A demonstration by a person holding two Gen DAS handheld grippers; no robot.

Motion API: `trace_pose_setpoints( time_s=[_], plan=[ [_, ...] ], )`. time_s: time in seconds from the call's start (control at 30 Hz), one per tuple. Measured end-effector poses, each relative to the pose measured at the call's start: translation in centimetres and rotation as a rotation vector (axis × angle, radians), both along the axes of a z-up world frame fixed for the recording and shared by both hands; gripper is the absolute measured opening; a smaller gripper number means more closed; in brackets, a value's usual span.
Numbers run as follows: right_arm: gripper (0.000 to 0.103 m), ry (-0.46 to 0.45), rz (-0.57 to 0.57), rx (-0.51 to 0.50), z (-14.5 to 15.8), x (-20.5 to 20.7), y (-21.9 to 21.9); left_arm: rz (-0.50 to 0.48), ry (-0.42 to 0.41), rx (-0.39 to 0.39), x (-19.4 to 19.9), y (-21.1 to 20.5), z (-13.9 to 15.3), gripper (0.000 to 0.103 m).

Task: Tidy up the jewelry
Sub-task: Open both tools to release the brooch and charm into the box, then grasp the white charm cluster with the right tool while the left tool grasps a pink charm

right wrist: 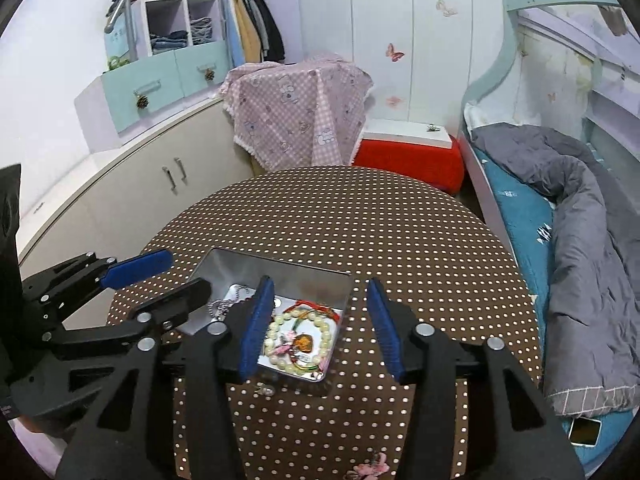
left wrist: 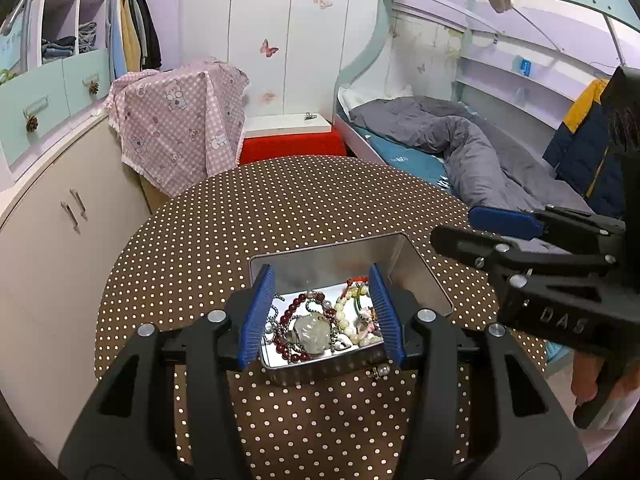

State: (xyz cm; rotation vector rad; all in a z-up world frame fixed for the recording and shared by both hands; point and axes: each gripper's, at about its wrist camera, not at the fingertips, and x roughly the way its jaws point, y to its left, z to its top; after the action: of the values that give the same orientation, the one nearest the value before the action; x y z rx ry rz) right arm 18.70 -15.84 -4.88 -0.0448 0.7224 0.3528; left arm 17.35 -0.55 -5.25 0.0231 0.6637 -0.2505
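An open silver metal tin sits on the round polka-dot table. It holds a tangle of jewelry: a dark red bead bracelet, a pale carved pendant, silver chains and a cream bead bracelet. My left gripper is open and empty, hovering over the tin. My right gripper is open and empty, over the tin's right edge. A small silver piece lies on the table at the tin's near wall. A pink butterfly clip lies near the table's front edge.
A bed with a grey quilt stands to the right. A red stool with a white box, a pink-cloth-covered chair and cabinets are behind the table. A phone lies on the bed.
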Motion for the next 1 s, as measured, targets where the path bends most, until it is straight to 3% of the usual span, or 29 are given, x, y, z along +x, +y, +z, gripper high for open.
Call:
trace_pose_setpoints(
  time_s=[0.3,1.0],
  plan=[
    [0.052,0.011,-0.007,-0.001,-0.2,-0.5,-0.2,0.006,0.012,0.003,-0.4,0.1,-0.3,0.048],
    [0.077,0.042,-0.126,-0.003,-1.9,-4.5,-4.4,-0.045,0.053,-0.011,-4.0,-0.5,-1.9,0.049]
  ],
)
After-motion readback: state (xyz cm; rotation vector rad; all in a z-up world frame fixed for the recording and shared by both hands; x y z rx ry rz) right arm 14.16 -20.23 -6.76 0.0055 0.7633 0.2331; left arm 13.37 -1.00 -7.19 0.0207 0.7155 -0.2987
